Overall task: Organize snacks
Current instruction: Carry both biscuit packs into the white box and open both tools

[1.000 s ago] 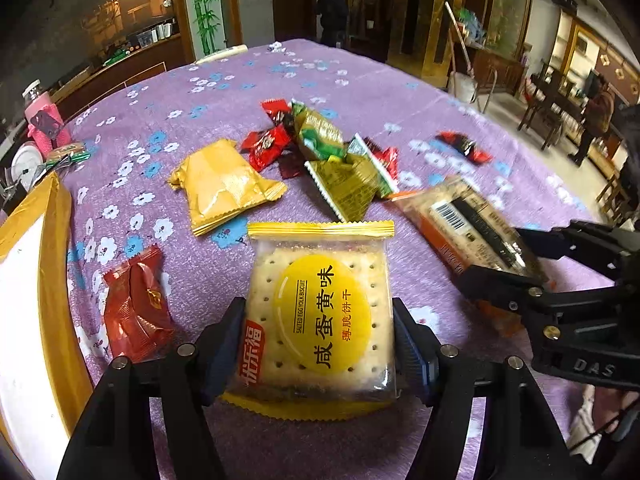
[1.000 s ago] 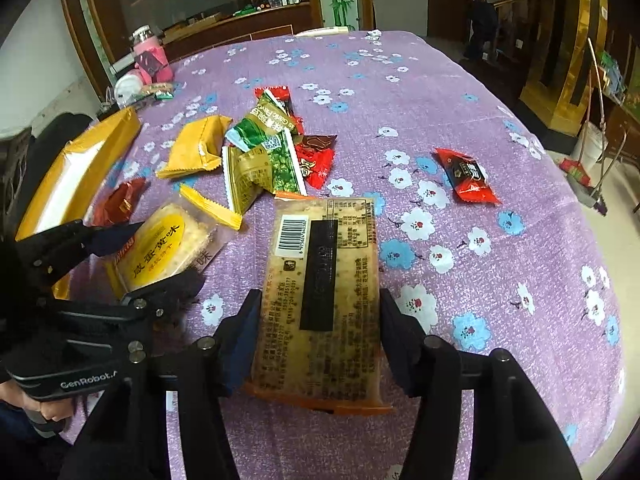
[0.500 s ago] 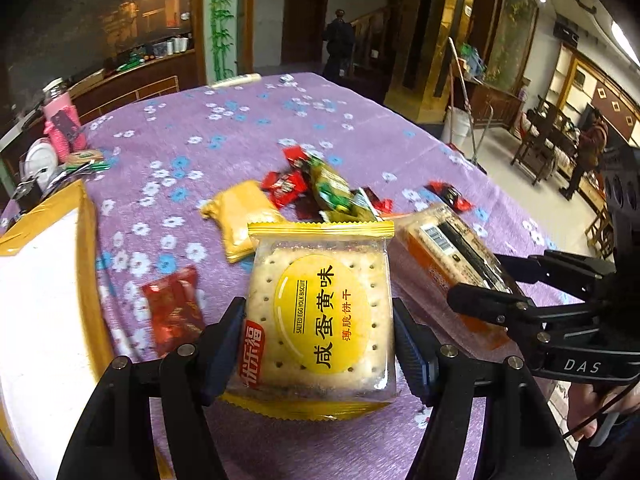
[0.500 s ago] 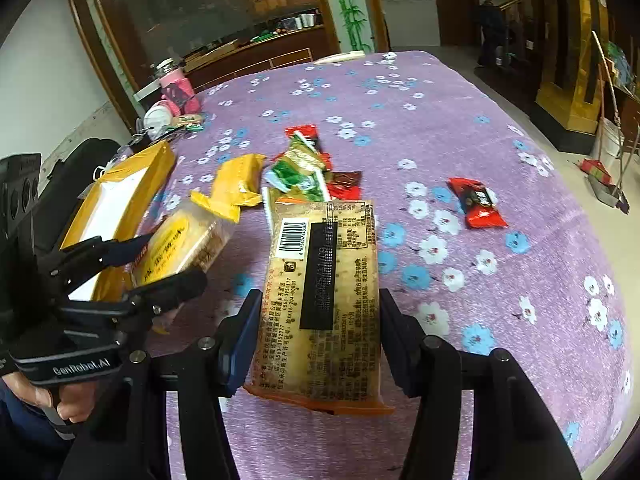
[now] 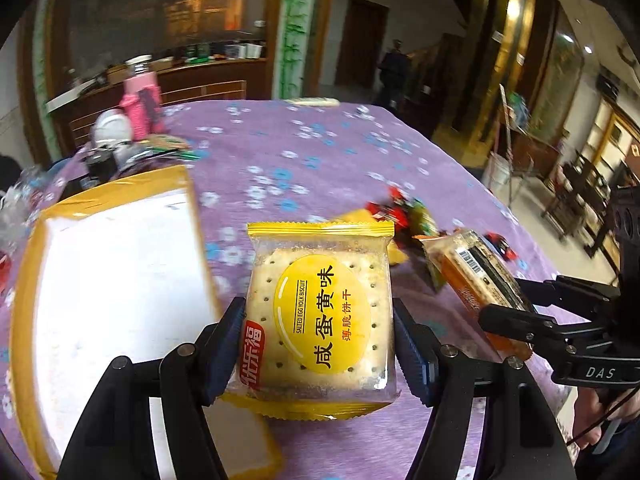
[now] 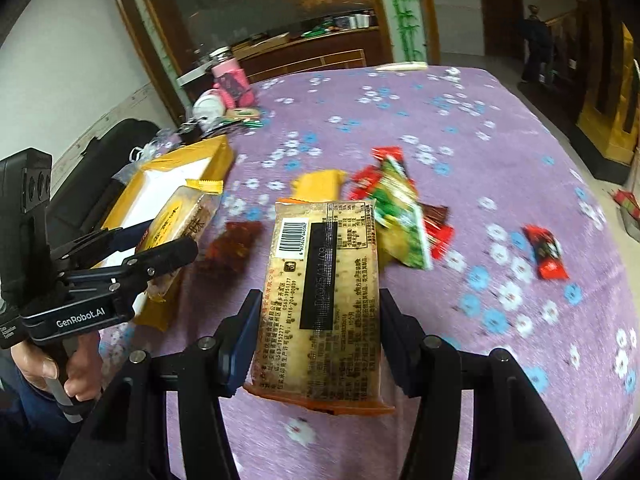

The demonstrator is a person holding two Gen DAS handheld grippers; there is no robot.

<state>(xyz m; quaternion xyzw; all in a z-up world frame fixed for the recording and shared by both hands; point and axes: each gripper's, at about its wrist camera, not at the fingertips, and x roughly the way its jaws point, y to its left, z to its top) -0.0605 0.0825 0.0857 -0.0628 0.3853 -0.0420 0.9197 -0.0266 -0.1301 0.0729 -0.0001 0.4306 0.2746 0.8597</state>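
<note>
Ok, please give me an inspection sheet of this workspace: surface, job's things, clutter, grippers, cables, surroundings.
Surface: purple flowered tablecloth.
Job's things: egg yolk biscuit pack; barcode cracker pack; yellow box, white inside; loose snack pile; red candy lying apart.
Clutter: pink bottle at the far edge.
Grippers: left gripper grips the biscuit pack; right gripper grips the cracker pack.
Cables: nothing seen.
Surroundings: wooden counter, person standing far off.

Two grippers are in view, the left gripper and the right gripper. Each holds one cracker pack: one salted egg yolk biscuit pack, one orange-edged cracker pack. One yellow-rimmed box sits on the bench. One yellow packet and one lone red packet lie there; the far pile is too blurred to count.
</note>
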